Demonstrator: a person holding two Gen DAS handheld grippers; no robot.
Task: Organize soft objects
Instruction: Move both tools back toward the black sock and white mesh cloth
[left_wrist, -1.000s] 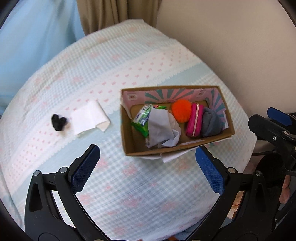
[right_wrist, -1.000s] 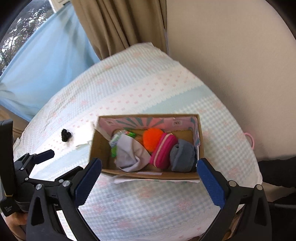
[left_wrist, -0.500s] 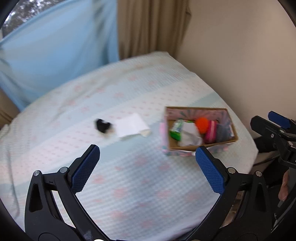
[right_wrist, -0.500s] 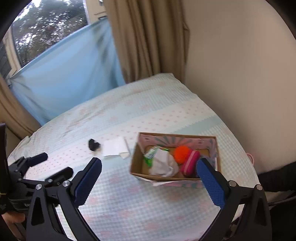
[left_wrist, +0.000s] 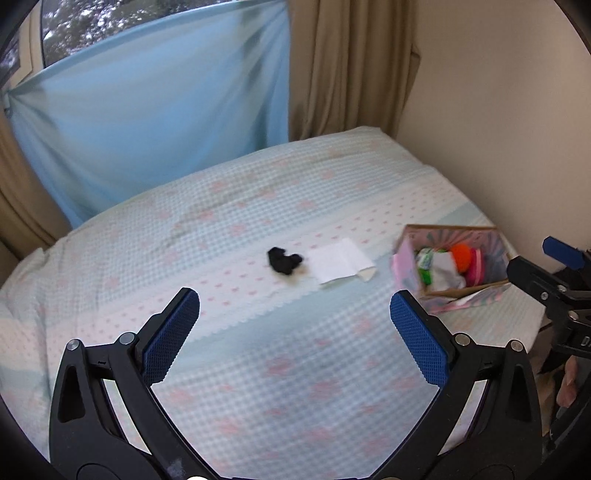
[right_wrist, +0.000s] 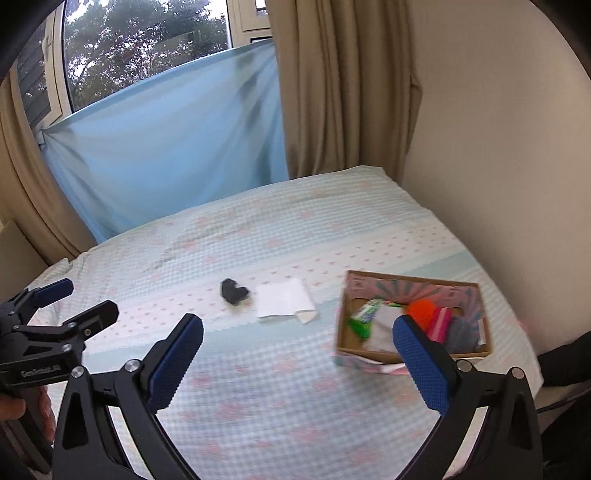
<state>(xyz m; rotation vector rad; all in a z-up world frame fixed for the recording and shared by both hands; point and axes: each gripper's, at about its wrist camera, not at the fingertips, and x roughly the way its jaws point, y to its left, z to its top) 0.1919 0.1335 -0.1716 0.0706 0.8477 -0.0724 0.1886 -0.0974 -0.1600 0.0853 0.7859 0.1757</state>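
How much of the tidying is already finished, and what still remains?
Done: the box already holds several soft items, including an orange pom-pom. In hand: nothing; the left gripper and right gripper are open and empty. Left: the black item and white cloth lie on the bed.

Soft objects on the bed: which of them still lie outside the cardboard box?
Two: the small black crumpled cloth and the flat white folded cloth beside it. The others sit inside the cardboard box.
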